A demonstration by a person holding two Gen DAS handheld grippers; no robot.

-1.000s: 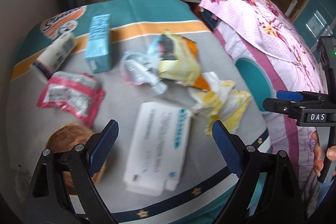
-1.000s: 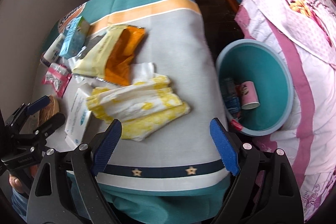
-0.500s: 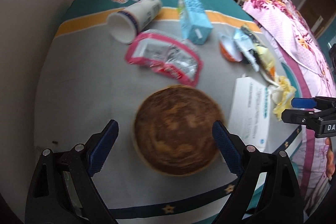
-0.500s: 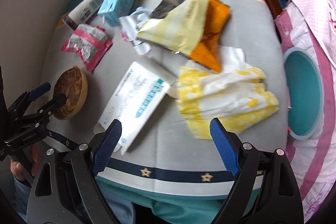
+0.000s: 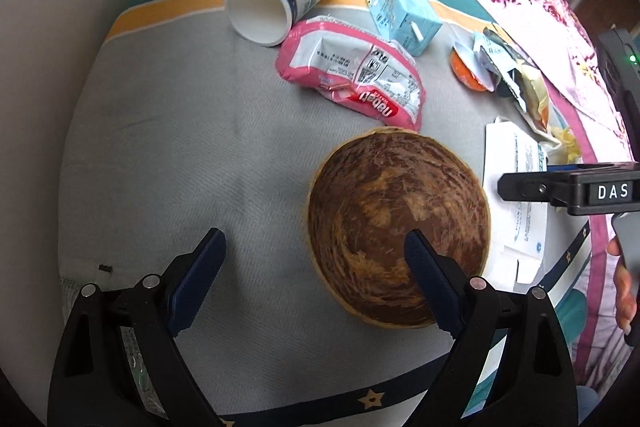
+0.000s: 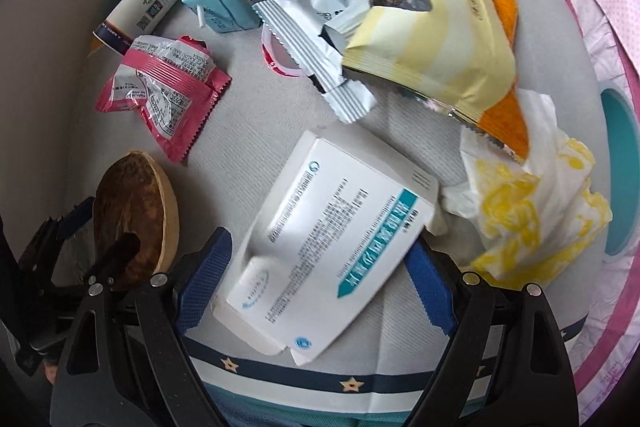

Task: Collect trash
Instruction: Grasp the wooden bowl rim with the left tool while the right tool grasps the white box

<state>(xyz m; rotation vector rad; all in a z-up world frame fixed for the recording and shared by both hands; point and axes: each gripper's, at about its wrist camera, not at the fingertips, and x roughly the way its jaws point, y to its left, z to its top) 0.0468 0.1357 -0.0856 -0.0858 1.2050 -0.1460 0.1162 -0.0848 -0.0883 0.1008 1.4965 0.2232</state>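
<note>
Pink wrapper [image 5: 352, 79], light-blue carton [image 5: 400, 7], brown bowl [image 5: 400, 223].

Black tongs [image 5: 314, 269], blue ribbed pads (silver screws, "DAS" label)

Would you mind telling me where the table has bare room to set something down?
Bare cloth lies left of the coconut shell, below the paper cup and pink wrapper. It is crowded on the right, where the white box, yellow bag and tissue overlap.

A table under a grey cloth [image 5: 192, 131] carries a paper cup [image 5: 276, 7] and blue carton [image 5: 400, 7] near the far edge, a pink wrapper [image 5: 352, 75], a brown bowl [image 5: 400, 223] and white box [image 6: 332, 255] at the near edge.
</note>
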